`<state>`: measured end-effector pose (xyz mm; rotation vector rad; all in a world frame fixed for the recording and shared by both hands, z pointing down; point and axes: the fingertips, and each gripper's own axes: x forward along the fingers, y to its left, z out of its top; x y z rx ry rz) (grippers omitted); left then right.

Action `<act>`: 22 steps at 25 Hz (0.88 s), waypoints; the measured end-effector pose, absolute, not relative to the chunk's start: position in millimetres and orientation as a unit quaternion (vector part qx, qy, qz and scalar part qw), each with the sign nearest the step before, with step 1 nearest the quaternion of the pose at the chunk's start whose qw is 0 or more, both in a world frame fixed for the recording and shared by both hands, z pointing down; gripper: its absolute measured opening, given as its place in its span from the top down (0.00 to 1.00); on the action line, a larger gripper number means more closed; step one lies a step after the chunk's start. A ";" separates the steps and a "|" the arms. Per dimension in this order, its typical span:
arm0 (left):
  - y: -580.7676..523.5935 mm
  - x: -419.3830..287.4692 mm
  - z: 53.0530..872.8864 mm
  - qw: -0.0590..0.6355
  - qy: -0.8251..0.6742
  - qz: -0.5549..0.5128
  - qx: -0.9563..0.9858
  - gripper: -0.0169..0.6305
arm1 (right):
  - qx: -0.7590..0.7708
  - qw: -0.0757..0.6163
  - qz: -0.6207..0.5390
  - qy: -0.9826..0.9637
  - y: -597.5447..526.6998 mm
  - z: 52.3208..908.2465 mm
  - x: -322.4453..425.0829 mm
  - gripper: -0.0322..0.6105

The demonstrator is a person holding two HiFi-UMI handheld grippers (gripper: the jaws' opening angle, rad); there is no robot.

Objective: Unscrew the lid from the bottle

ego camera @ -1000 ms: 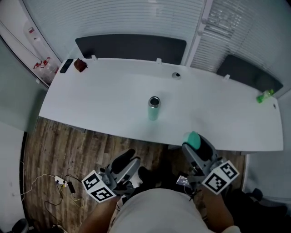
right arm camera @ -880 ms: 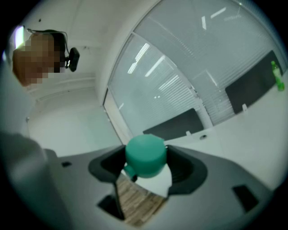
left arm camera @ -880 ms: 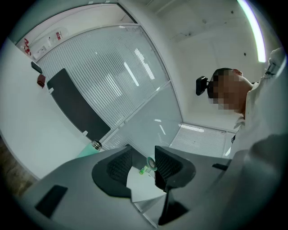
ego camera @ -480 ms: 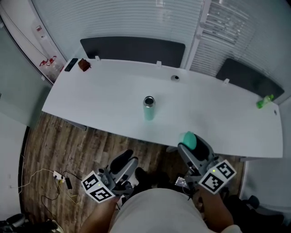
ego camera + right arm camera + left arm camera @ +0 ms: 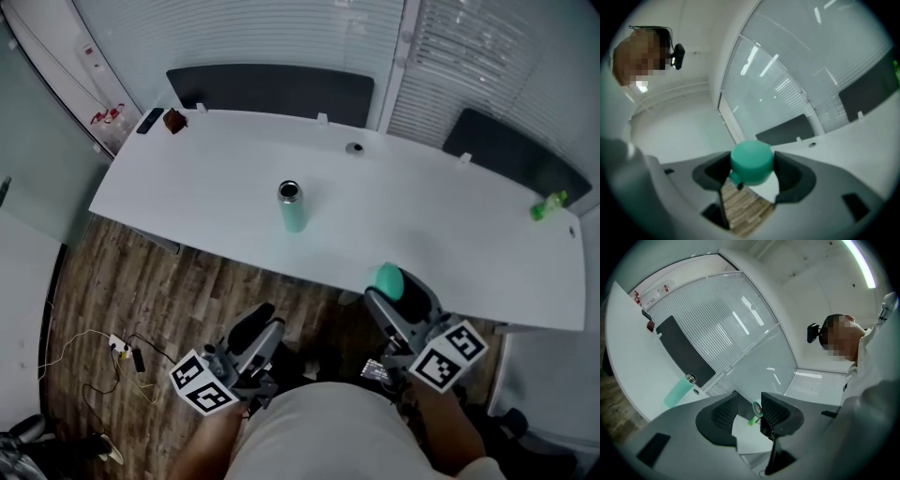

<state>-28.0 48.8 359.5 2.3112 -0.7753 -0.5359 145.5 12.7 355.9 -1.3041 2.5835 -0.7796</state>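
Two things in the head view: the bottle (image 5: 292,208) stands open-mouthed mid-table (image 5: 450,234), well apart from the left gripper (image 5: 261,330) and right gripper (image 5: 394,289) off the near edge, so unscrewing looks done. Left gripper view: jaws spread, nothing between, I'd guess since the bottle needs no steadying. Right gripper view: jaws pinch the teal lid (image 5: 751,162) by its sides, probably to carry it clear.
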 end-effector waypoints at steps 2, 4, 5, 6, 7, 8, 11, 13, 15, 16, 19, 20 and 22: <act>51.6 -27.9 359.5 0.318 -0.293 -0.200 0.879 0.71 | -0.436 0.074 -0.258 0.859 17.8 354.4 145.6 0.48; 51.0 -25.6 356.3 0.317 -0.288 -0.199 0.881 0.71 | -0.439 0.074 -0.254 0.859 19.7 351.5 147.6 0.48; 50.0 -24.9 354.1 0.316 -0.285 -0.199 0.883 0.71 | -0.440 0.074 -0.253 0.858 19.0 350.3 148.0 0.48; 49.3 -25.4 352.1 0.316 -0.282 -0.199 0.884 0.71 | -0.442 0.074 -0.252 0.858 18.0 349.7 147.4 0.48; 49.1 -27.3 350.7 0.315 -0.279 -0.197 0.885 0.71 | -0.444 0.075 -0.252 0.857 17.3 349.6 145.3 0.48; 49.4 -30.6 350.0 0.315 -0.277 -0.194 0.887 0.71 | -0.446 0.075 -0.251 0.856 17.2 349.8 141.7 0.48; 49.4 -46.4 351.4 0.317 -0.277 -0.187 0.888 0.71 | -0.448 0.074 -0.250 0.855 17.2 350.9 126.7 0.48; 49.1 -55.5 353.1 0.321 -0.276 -0.184 0.887 0.71 | -0.450 0.075 -0.251 0.854 18.1 350.9 118.5 0.48; 49.6 -61.2 353.1 0.325 -0.271 -0.182 0.888 0.71 | -0.456 0.073 -0.251 0.851 20.6 351.3 114.1 0.48; 50.2 -63.4 351.8 0.325 -0.268 -0.182 0.888 0.71 | -0.460 0.071 -0.251 0.849 22.1 351.4 112.7 0.48; 47.2 -67.9 346.3 0.323 -0.260 -0.182 0.892 0.71 | -0.466 0.068 -0.247 0.847 20.9 347.5 108.8 0.48; 45.1 -68.7 345.4 0.323 -0.258 -0.183 0.892 0.71 | -0.466 0.067 -0.244 0.848 19.0 345.0 107.3 0.48; 42.9 -69.5 344.6 0.322 -0.255 -0.186 0.893 0.71 | -0.466 0.065 -0.237 0.850 16.3 341.3 104.8 0.48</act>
